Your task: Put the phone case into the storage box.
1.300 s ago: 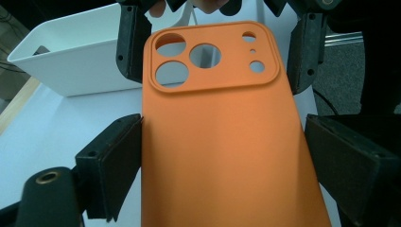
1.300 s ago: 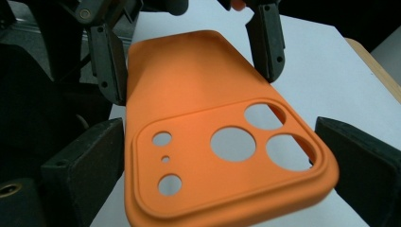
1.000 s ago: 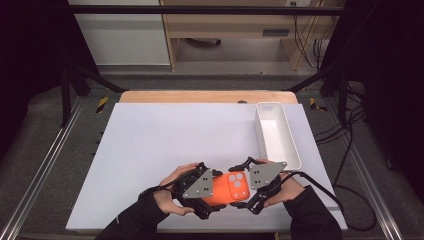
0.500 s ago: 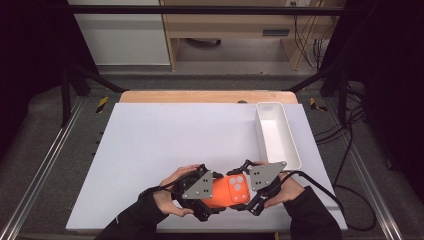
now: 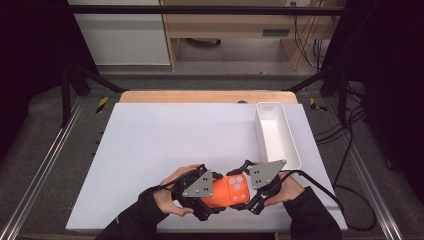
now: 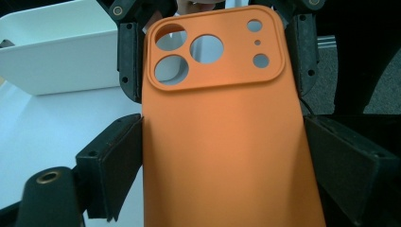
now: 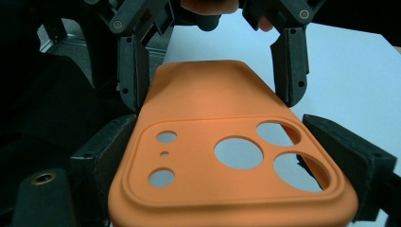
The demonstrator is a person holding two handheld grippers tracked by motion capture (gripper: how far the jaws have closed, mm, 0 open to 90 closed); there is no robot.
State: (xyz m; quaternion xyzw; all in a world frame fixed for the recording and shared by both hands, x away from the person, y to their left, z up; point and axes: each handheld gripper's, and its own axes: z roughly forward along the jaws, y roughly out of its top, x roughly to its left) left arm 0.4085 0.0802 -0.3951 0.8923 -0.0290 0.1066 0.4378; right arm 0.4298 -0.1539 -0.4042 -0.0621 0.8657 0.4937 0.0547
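1. My left tongs (image 5: 209,196) are clenched on the plain end of the orange phone case (image 5: 226,191), one jaw on each long edge.
2. My right tongs (image 5: 248,192) grip the camera-hole end the same way.
3. The case hangs between both tongs, lifted off the white desk (image 5: 165,140) near its front edge, with nothing inside it that I can see.
4. The white tray (image 5: 276,135) stands just beyond my right hand, empty.
5. I judge the pickup done; setting the case in that tray, if that is the aim, is left.
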